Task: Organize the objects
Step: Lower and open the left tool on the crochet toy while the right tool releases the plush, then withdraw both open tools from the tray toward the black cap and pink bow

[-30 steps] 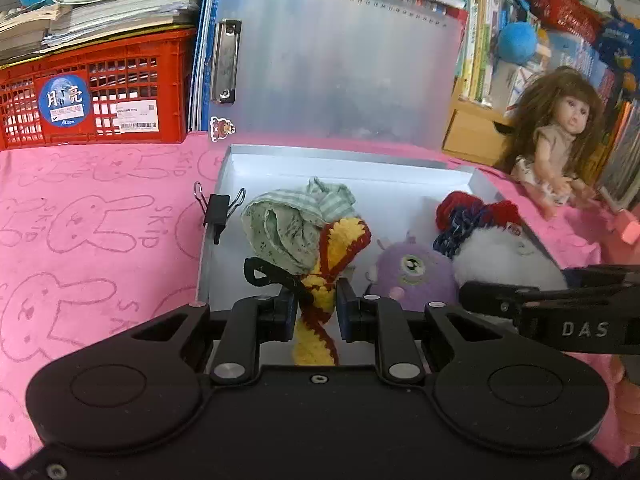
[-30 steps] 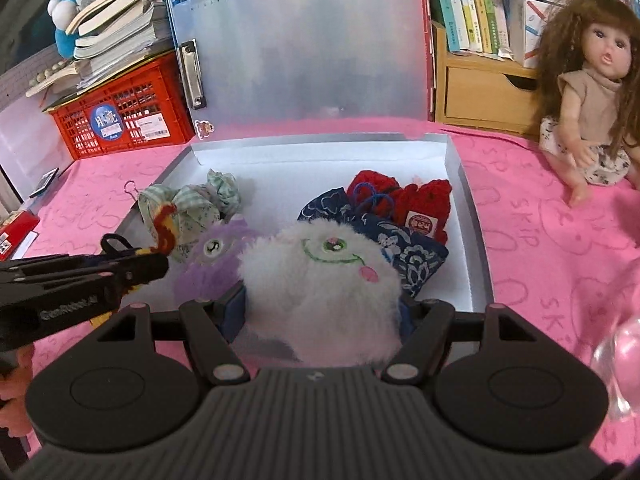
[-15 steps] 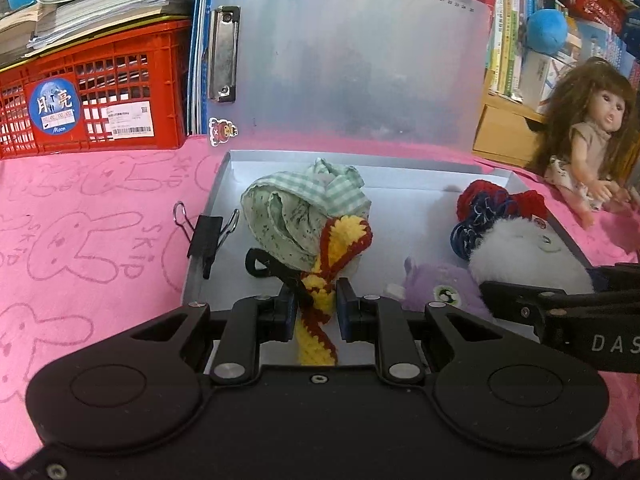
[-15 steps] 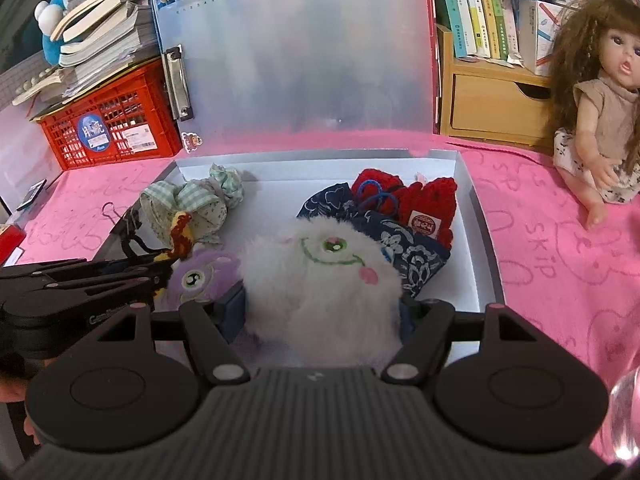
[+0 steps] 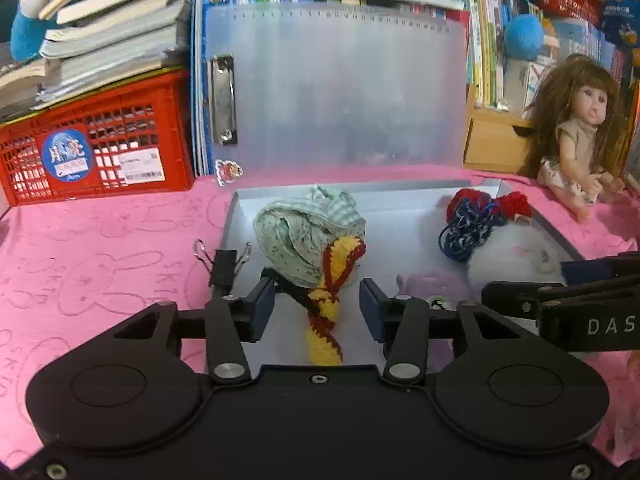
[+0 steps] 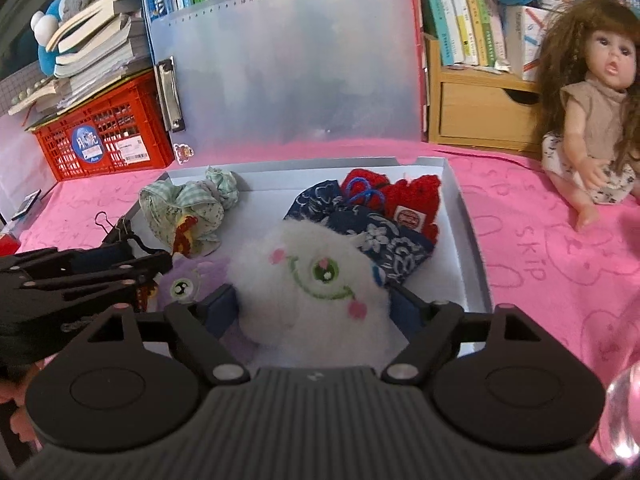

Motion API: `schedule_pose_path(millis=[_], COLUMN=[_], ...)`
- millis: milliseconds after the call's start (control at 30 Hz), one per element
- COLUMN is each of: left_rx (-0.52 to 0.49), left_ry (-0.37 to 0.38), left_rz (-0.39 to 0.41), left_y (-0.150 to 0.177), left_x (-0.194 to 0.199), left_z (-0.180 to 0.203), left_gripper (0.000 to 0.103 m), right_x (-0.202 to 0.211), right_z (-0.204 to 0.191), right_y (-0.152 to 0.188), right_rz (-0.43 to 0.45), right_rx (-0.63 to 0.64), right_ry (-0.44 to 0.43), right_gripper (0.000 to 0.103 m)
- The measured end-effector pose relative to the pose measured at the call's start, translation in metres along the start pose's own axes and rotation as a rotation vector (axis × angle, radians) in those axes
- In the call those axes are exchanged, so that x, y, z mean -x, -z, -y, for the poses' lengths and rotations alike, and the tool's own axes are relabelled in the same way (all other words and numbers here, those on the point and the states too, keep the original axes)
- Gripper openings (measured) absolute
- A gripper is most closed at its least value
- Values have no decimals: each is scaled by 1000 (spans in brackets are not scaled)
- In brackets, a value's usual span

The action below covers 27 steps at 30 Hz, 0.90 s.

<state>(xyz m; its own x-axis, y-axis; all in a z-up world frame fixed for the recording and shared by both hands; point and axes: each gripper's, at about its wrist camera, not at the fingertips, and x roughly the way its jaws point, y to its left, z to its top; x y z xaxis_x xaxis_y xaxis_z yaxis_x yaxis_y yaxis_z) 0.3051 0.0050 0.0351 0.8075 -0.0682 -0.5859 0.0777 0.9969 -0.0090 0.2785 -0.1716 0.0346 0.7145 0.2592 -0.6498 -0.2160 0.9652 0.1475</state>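
Two hand-held grippers work over a shallow white box [image 5: 400, 194] on a pink-covered bench [image 5: 100, 248], its translucent lid [image 5: 340, 88] standing open behind. At lower centre of the left wrist view, the left gripper [image 5: 316, 306] is opening its fingers [image 5: 262, 308]: a yellow-and-red crocheted toy [image 5: 330, 304] lies in the gap with daylight on both sides, neither pad pressing on it. The toy's long axis runs almost straight away from the gripper, its near tail toward the bottom of the frame and its far end resting against a green checked fabric bundle [image 5: 304, 236] at mid-frame. Judged from that, the toy appears set down in the left part of the box, and pulling clear would mean drawing back along that same line so the pads do not drag it.

In the right wrist view, the right gripper [image 6: 316, 308] is also opening, its fingers [image 6: 218, 310] spread wide around a white fluffy plush [image 6: 312, 280] at lower centre; the fur still brushes the pads, so whether any grip remains cannot be told. A purple plush [image 6: 188, 280] sits just left of it, a dark blue floral pouch [image 6: 380, 240] and red knitted piece [image 6: 416, 200] beyond. A black binder clip [image 5: 224, 266] is at the box's left edge; a doll [image 6: 596, 120] sits at right.
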Motion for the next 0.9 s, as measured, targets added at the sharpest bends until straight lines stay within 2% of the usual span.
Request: schedule_pose_path(millis=[200,400,667,900], left_rx=[0,-50,-90,-87], left_ry=[42,91,177,239], left_rz=[34,65,60,50], left_y=[3,17,54,93], left_x=[35,79,131,169], left_z=[0,7,13,14], left_gripper=[54,62,66,68], right_x=[28,67,110,121], right_z=[5,5,7,3], right_y=[4,12,35,69], right_rz=[41,91,132,115], right_rx=[-3,55,132,225], right_ry=[-23,-42,-39,3], right_gripper=[89,91,95,96])
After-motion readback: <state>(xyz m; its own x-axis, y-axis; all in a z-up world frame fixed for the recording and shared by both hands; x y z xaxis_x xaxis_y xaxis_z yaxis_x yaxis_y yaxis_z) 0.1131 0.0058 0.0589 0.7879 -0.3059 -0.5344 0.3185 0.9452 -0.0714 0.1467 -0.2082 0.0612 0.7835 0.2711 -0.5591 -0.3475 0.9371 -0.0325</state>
